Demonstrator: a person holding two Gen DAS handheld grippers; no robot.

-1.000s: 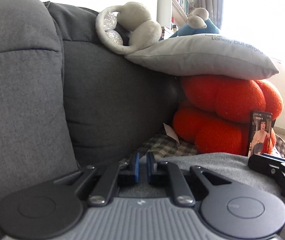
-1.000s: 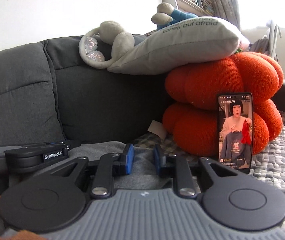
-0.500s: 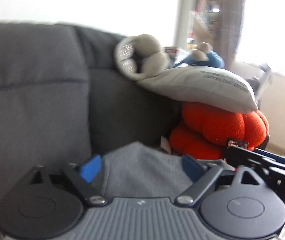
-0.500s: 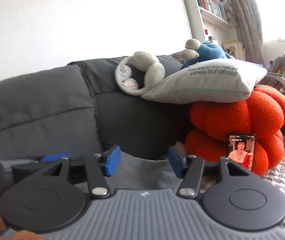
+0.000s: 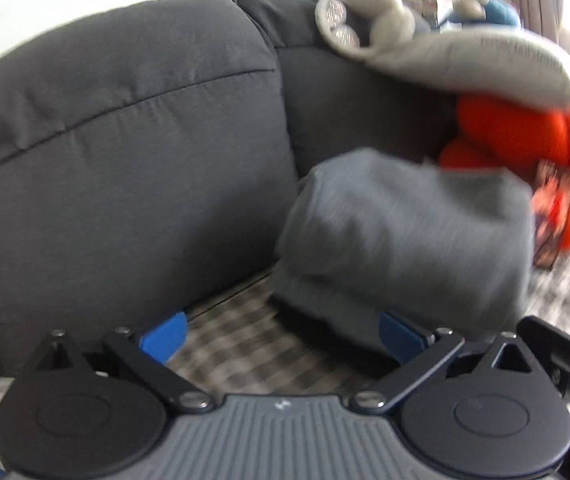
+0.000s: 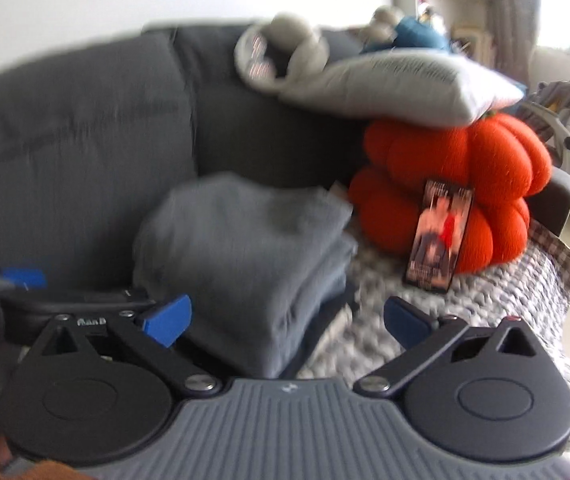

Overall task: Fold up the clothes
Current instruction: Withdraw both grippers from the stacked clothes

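Holding both tools spread wide and gripping nothing, we see the left tool (image 5: 283, 334) and right tool (image 6: 285, 320) just near of the folded grey garment (image 6: 245, 264). It lies stacked on the sofa (image 6: 85, 140) seat against the backrest, left of the orange cushion (image 6: 465, 184) and propped phone (image 6: 439, 236).

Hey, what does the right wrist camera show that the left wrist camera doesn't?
Only the right wrist view shows the grey garment as a folded stack with its layered edges, the phone in full leaning on the orange cushion, and the left gripper from the side.

Only the left wrist view shows the checked cloth under the garment and the left gripper's open jaws head-on.

Both show the sofa, pale pillow and plush toys; the right gripper is open too.
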